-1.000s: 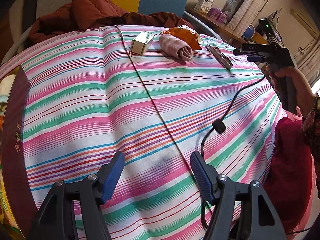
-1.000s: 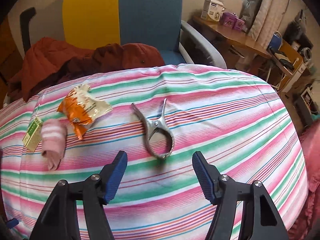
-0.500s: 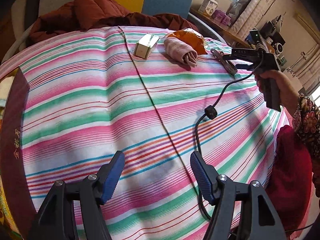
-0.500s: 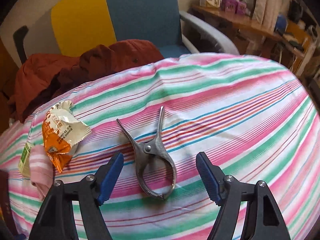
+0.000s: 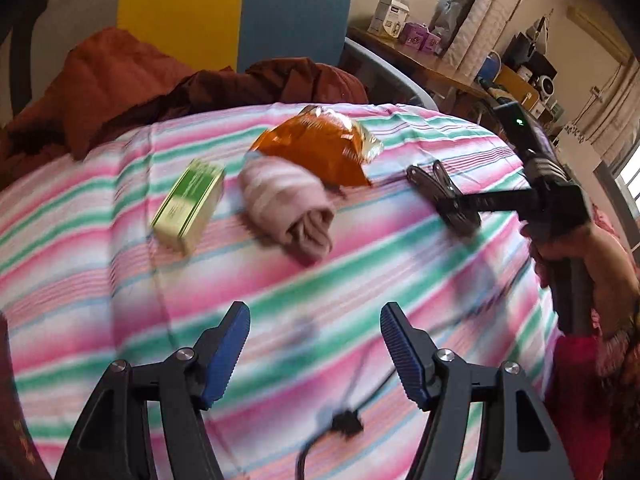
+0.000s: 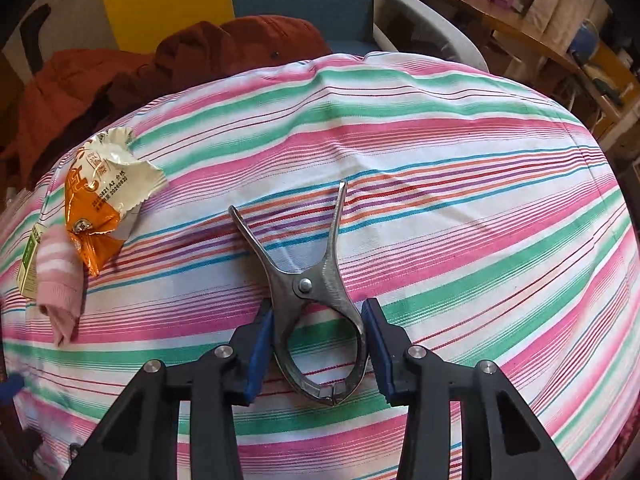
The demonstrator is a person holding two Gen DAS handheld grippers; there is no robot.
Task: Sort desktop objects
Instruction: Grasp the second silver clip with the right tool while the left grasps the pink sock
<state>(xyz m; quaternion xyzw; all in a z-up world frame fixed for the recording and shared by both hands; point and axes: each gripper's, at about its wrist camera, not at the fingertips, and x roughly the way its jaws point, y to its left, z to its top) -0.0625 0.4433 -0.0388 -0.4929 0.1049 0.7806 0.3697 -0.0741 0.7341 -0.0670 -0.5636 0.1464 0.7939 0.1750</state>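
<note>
On the striped cloth (image 6: 440, 184) lies a metal spring clamp (image 6: 308, 280), handles pointing away. My right gripper (image 6: 318, 344) straddles its looped end and its jaws are closing, both blue pads touching the clamp's sides. In the left wrist view that clamp (image 5: 440, 192) sits at the right, with a person's hand (image 5: 580, 256) holding the right gripper over it. A green box (image 5: 188, 204), a rolled pink sock (image 5: 286, 208) and an orange snack packet (image 5: 320, 148) lie side by side. My left gripper (image 5: 314, 352) hangs open over bare cloth, short of the sock.
A black cable (image 5: 344, 424) runs across the cloth under the left gripper. A rust-red jacket (image 5: 120, 80) is piled behind the cloth against a yellow and blue chair (image 5: 240, 12). A dark box edge (image 5: 8, 420) shows at the far left. A cluttered desk (image 6: 520, 28) stands at the back right.
The left gripper has travelled toward the box, sock and packet, which now look much larger. The right gripper has sunk onto the clamp and its jaws have narrowed against it.
</note>
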